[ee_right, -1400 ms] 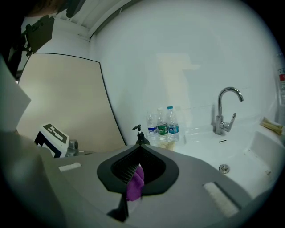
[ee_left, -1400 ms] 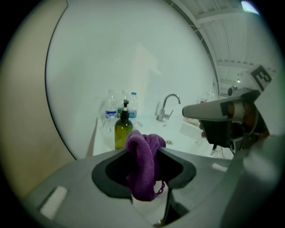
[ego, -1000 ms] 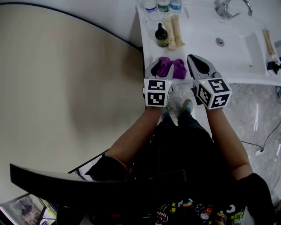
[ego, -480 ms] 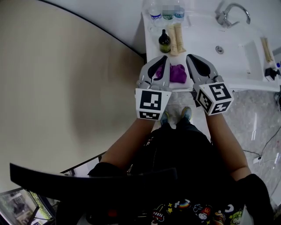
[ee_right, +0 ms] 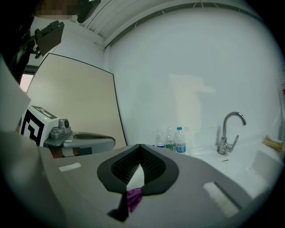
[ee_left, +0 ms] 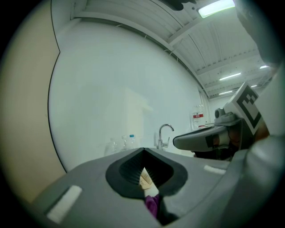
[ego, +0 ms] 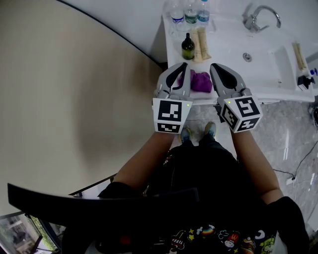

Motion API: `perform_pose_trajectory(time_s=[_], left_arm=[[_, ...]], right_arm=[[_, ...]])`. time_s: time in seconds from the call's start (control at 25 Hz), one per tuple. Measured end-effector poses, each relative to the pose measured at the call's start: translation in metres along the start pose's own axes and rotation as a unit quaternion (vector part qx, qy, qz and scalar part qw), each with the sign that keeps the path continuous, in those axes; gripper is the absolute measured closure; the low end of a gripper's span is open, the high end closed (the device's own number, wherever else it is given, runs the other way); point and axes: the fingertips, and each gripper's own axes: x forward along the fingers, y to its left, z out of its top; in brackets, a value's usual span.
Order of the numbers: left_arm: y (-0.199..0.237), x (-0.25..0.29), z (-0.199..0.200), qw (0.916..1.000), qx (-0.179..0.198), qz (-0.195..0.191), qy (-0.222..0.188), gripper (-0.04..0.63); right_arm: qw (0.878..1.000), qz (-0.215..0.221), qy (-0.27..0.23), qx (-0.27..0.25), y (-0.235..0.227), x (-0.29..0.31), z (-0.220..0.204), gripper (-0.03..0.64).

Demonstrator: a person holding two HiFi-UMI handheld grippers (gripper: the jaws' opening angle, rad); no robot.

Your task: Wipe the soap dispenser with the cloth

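Left claw [ego: 184, 65] has its jaws closed tip to tip with nothing pinched between them, and the right claw [ego: 214, 65] is the same, shut and empty. Both hang side by side over the near edge of the white counter [ego: 223, 42].

The purple cloth [ego: 201, 82] lies crumpled on the counter between the two claws. In the head view the left claw overlaps its left edge (whether they touch cannot be told). Each gripper view shows a scrap of the cloth through the opening below the closed tips.

The soap dispenser [ego: 188, 48], a dark bottle with a narrow neck, stands upright just ahead of the left claw's tip, beyond the cloth and apart from both claws. Any label on it is too small to read. Two beige tubes [ego: 200, 43] lie just to its right.

Farther ahead of the claws stand three water bottles [ego: 189, 10] with blue and green labels, their print illegible. A faucet [ego: 258, 15] rises ahead and to the right of the right claw. A wall notice [ee_left: 197, 120] with a red heading shows in the left gripper view, its words unreadable.
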Motion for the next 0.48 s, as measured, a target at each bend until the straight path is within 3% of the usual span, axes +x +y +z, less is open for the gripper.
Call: perform_pose_trajectory(time_s=[0.48], left_arm=[[0.002,-0.017,-0.003,0.9998,-0.008,-0.017,0.001,0.595]], right_arm=[[1.0,-0.016,-0.001,0.0,0.022,-0.014,-0.004,0.594]])
